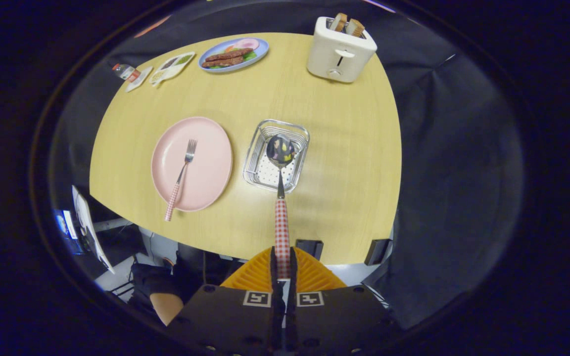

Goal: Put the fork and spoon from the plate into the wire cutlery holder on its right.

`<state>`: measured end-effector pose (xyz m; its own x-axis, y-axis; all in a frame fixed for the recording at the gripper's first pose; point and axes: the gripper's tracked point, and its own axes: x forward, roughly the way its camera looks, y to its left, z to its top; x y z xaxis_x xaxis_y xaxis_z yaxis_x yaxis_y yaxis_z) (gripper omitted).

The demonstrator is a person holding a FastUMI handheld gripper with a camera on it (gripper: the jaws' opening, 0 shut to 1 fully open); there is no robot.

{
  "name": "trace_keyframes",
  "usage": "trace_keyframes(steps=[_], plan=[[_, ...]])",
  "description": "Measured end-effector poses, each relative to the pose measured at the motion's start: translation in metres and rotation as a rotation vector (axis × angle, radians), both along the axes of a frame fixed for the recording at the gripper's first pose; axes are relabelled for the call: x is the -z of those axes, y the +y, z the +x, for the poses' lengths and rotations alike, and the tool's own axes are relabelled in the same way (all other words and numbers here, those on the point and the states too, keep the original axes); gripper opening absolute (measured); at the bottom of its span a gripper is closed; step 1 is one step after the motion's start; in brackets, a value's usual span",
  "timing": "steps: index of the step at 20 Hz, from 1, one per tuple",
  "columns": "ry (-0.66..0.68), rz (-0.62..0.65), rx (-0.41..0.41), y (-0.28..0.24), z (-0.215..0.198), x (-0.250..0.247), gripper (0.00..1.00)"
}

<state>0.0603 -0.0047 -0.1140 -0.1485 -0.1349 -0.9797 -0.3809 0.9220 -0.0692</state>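
Gripping the spoon (281,198) by its checked handle, gripper (282,259) with both fingers pressed close against the handle's near end, barely any gap between them. Spoon bowl held out ahead of the fingers, hanging over the wire cutlery holder (276,155), over the holder's far half; whether the bowl touches the wire, cannot tell. Holder resting on the wooden table (324,148), just right of the pink plate (192,163), a narrow strip of tabletop between the two. Fork (181,178) lying on the plate, tines toward the far side, checked handle running back over the near rim and sticking out a little past it. Beyond the holder and to its right, white toaster (340,48) near the table's far edge with two slices of bread (346,23) standing in its slots. Left of the toaster, blue plate (234,54) carrying sausages and other food. Further left again, small white divided dish (171,66) and a sachet (139,79) at the table's far left corner.
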Motion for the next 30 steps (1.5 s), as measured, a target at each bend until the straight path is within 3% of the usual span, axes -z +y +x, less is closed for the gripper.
trace_keyframes(steps=[10,18,26,30], plan=[[0.092,-0.015,0.004,0.008,-0.002,0.002,0.04],[0.011,-0.006,0.007,0.015,0.026,-0.004,0.12],[-0.078,0.037,0.015,0.03,0.045,-0.006,0.13],[-0.139,0.051,0.009,0.037,0.052,-0.014,0.27]])
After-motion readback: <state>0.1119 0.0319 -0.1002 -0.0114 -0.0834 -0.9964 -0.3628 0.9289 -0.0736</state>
